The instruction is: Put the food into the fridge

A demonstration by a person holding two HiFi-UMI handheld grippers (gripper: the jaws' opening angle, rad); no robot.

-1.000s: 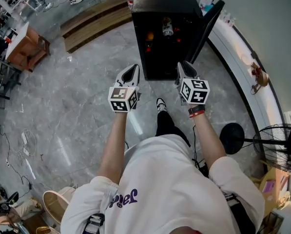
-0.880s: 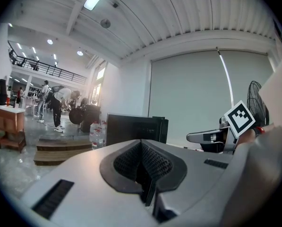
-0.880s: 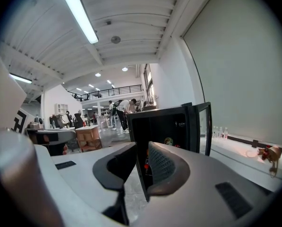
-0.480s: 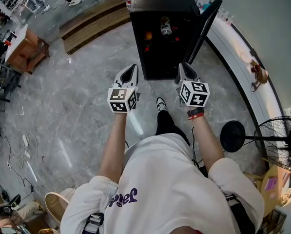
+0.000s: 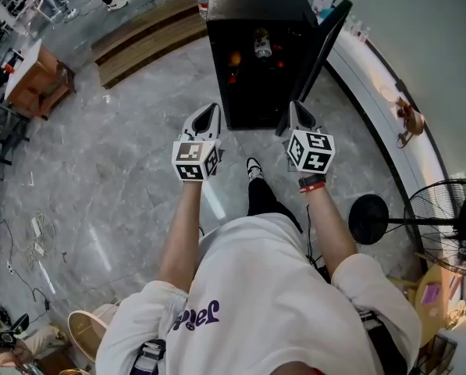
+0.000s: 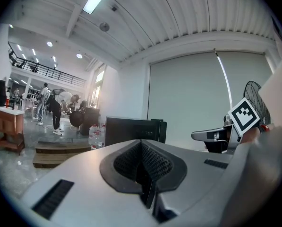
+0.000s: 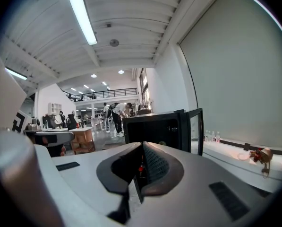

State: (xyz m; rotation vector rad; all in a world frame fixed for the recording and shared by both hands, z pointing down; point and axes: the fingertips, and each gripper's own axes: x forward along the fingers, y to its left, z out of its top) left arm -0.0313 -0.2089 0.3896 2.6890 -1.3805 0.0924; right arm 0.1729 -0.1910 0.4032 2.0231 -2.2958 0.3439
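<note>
With left gripper (image 5: 208, 109) and just-closed right gripper (image 5: 296, 108) pressed together, empty, the right risked bumping the open fridge door (image 5: 320, 51).

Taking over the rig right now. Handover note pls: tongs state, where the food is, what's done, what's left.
Left tongs: shut, empty, held in front of the fridge.
Right tongs: have just closed, nothing between them, by the lower edge of the open door.
Black box-shaped fridge: its door is swung open to the right.
Inside: a round orange item, a small bottle or can, small red items; too small to identify.
Done: food sits inside; none shows outside the fridge.
Left: probably only shutting the door.
</note>
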